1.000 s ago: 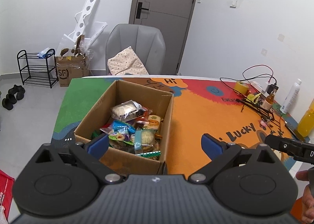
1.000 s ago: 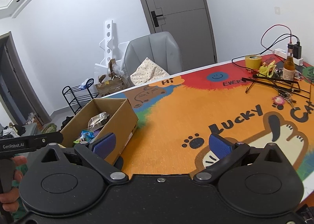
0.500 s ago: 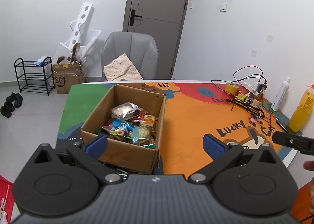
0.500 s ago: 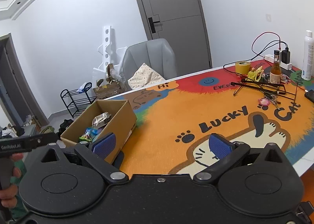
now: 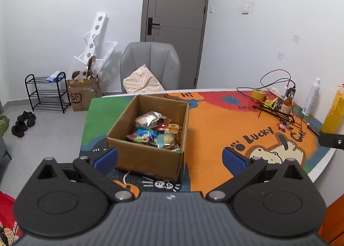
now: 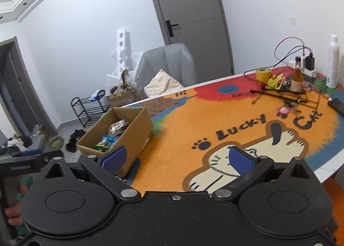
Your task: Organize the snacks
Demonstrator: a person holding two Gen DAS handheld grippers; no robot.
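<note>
Hovering apart and empty, the left gripper [image 5: 169, 156] and right gripper [image 6: 175, 158] face a cardboard box [image 5: 148, 155] of snacks [image 5: 154, 132] on the colourful table [image 5: 215, 125].

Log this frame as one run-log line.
left gripper: open, empty | right gripper: open, empty | snacks: in cardboard box | phase: pre-grasp

Cartoon-mat table [image 5: 215, 121] with cardboard box [image 5: 146, 155], tape roll [image 5: 258, 94], bottles [image 5: 310, 99], perhaps a wire rack [image 5: 277, 113].
</note>
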